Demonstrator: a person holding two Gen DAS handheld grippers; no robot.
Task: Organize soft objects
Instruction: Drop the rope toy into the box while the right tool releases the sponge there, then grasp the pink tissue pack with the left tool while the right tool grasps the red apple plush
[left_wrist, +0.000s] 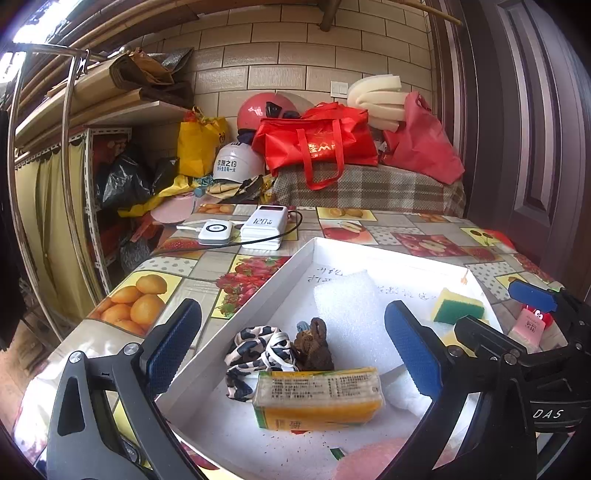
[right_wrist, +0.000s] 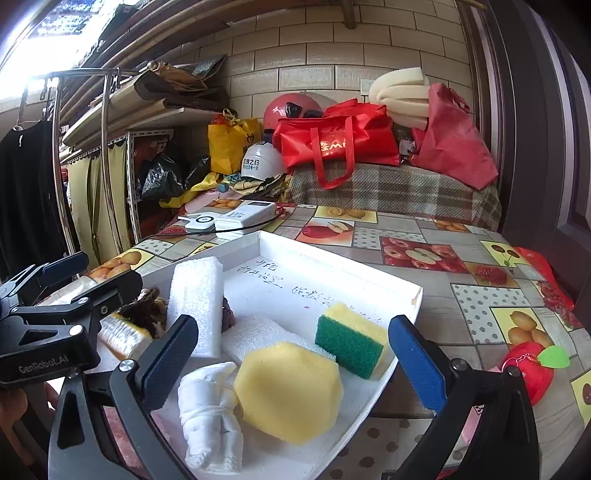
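white cardboard tray (left_wrist: 295, 266) fills the lower middle of the left wrist view, sitting on a fruit-print oilcloth table (left_wrist: 155, 280). the left gripper (left_wrist: 293, 343) hangs over the tray's near end with its jaws wide apart and nothing between them. framed between its blue pads lie a black-and-white patterned cloth bundle (left_wrist: 255, 350), a brown knotted rope piece (left_wrist: 314, 347) touching it, and a plastic-wrapped yellow sponge pack (left_wrist: 317, 398) just in front. a white foam block (left_wrist: 351, 310) stands behind them, and a yellow-and-green scouring sponge (left_wrist: 456, 306) rests at the right of the tray. the right gripper shows at the right edge of the frame.

in the right wrist view, the right gripper (right_wrist: 293, 354) is likewise spread open and empty, above a rounded yellow sponge (right_wrist: 290, 391) and a rolled white cloth (right_wrist: 210, 413) at lower centre. the scouring sponge lies just right of centre. a red apple-shaped plush (right_wrist: 528, 369) sits on the table at lower right, outside the tray and well apart from the rest.

most soft items already seem gathered in the tray, so the sorting looks far along. the next move probably calls for swinging the right gripper to the plush, closing gently on its squashy body, and carrying it over the tray wall.
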